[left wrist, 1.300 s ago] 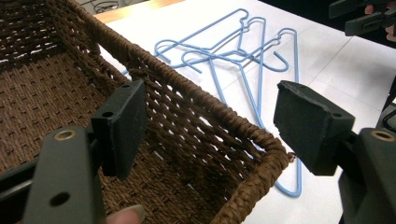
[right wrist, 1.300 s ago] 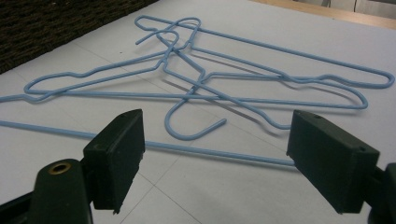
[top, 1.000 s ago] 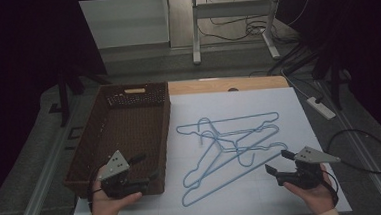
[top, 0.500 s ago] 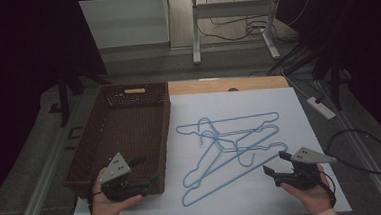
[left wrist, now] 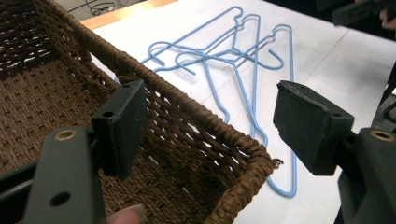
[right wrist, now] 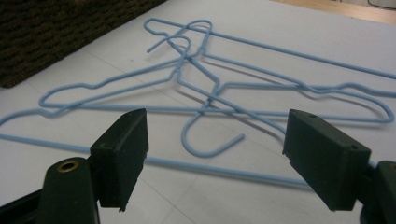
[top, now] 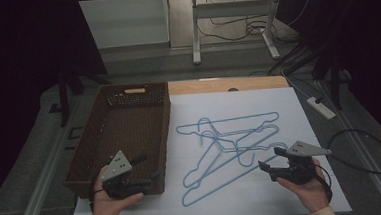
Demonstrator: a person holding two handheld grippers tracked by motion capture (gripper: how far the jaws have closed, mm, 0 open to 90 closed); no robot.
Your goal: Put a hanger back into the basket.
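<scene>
The hangers (top: 226, 145) (blue wire, at least three, overlapped and partly tangled) lie flat on the white sheet (top: 278, 107) at the centre of the table (top: 227, 84). None is lifted and none is gripped.

The basket (top: 125, 131), at 9 o'clock of the pile and just beside it, holds nothing that can be seen. Judged from this layout, the work is moving the hangers into the basket, and no part of it is done: every hanger is still to be picked up and placed.

The right gripper (top: 274, 162), at 5 o'clock of the pile, points toward the nearest hanger; its jaws are spread wide and empty, with a hook and a long bar lying between them in the right gripper view. The left gripper (top: 145, 170), at 7 o'clock, hovers at the basket's near corner; its jaws are likewise released and straddle the rim (no contact can be confirmed).
</scene>
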